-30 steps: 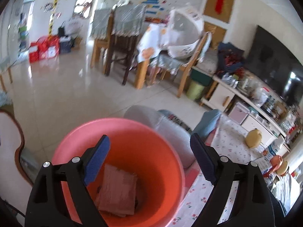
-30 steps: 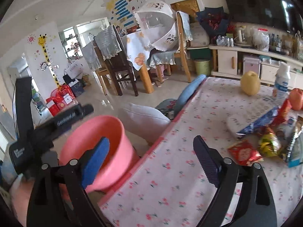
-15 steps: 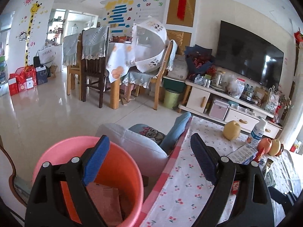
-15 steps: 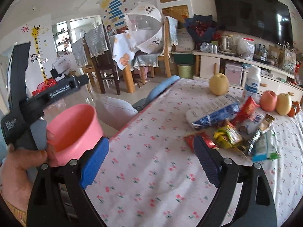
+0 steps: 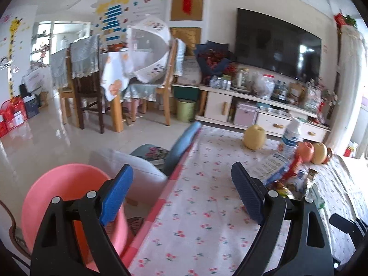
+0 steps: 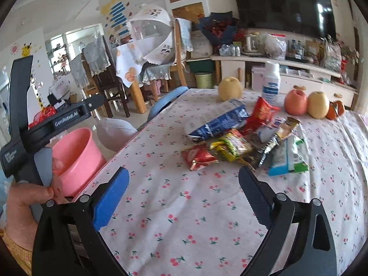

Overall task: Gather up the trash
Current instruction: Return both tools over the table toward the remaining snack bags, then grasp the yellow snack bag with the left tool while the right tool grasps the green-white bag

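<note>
A pile of snack wrappers (image 6: 241,142) lies on the cherry-print tablecloth (image 6: 184,207), with a red packet (image 6: 199,157) nearest and a blue bag (image 6: 218,123) behind it. My right gripper (image 6: 184,174) hovers over the cloth short of the pile. Its jaws are opening and nothing is between them. My left gripper (image 5: 181,174) is open and empty above the table's left edge. The wrappers (image 5: 285,174) show past its right finger. A pink bucket (image 5: 69,184) stands on the floor beside the table, also visible as the pink bucket (image 6: 76,151) behind a hand (image 6: 20,207) holding the left gripper.
A yellow pear (image 6: 230,89), a white bottle (image 6: 271,85), an apple (image 6: 295,102) and more fruit stand behind the wrappers. A grey cushion (image 5: 138,172) and a blue seat back (image 5: 184,142) sit by the table's left edge. A TV stand (image 5: 253,101) lines the far wall.
Both views have swung right, away from the bucket and over the table. The bucket slid to the left edge of the left wrist view. The wrappers are nearer in the right wrist view.
</note>
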{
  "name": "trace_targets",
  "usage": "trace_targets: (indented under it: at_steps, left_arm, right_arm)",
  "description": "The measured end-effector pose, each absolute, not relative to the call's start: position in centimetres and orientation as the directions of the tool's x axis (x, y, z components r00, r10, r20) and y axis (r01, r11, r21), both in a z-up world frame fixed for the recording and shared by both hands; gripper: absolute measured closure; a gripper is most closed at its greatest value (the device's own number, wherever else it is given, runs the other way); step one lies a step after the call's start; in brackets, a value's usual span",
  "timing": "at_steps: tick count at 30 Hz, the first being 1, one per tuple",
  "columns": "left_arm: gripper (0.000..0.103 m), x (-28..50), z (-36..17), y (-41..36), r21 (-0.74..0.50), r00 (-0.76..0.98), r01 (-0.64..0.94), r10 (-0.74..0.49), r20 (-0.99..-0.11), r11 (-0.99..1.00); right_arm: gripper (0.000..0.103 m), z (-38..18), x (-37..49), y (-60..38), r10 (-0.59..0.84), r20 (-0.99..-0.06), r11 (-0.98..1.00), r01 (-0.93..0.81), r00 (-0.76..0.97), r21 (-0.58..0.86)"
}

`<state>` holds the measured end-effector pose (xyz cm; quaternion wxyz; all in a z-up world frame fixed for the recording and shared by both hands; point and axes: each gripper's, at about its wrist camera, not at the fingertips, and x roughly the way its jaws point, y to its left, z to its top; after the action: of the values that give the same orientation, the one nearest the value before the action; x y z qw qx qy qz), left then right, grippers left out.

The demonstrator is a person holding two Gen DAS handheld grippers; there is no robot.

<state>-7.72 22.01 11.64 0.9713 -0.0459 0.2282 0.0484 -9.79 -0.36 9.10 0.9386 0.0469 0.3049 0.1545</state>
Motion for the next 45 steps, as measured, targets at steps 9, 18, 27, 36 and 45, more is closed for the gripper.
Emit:
trace_targets:
  at_steps: [9, 18, 27, 36, 45]
  left_arm:
    - [0.015, -7.3, 10.9, 17.5, -0.008, 0.890, -0.023, 0.017, -0.455, 1.000]
    - [0.015, -7.0, 9.7, 12.9, 0.077, 0.875, 0.069, -0.023, -0.483, 0.995]
    - [0.015, -6.0, 7.9, 8.1, 0.120, 0.832, 0.192, -0.097, -0.546, 0.974]
    - [0.015, -3.5, 5.0, 4.4, 0.154, 0.753, 0.305, -0.139, -0.644, 0.940]
    - [0.015, -0.2, 2.9, 2.2, 0.176, 0.707, 0.351, -0.137, -0.694, 0.920]
  right_arm:
    - [0.008, 9.0, -10.5, -4.1, 0.299, -0.551, 0.953, -0.212, 0.779, 0.216]
    - [0.008, 8.9, -10.5, -8.8, 0.264, -0.558, 0.956, -0.134, 0.787, 0.262]
    - [0.008, 8.6, -9.6, -13.5, 0.248, -0.581, 0.950, -0.077, 0.776, 0.303]
    - [0.008, 6.5, -6.7, -16.8, 0.271, -0.658, 0.933, -0.024, 0.703, 0.359]
    - [0.008, 5.2, -2.9, -17.1, 0.302, -0.677, 0.923, -0.029, 0.671, 0.384]
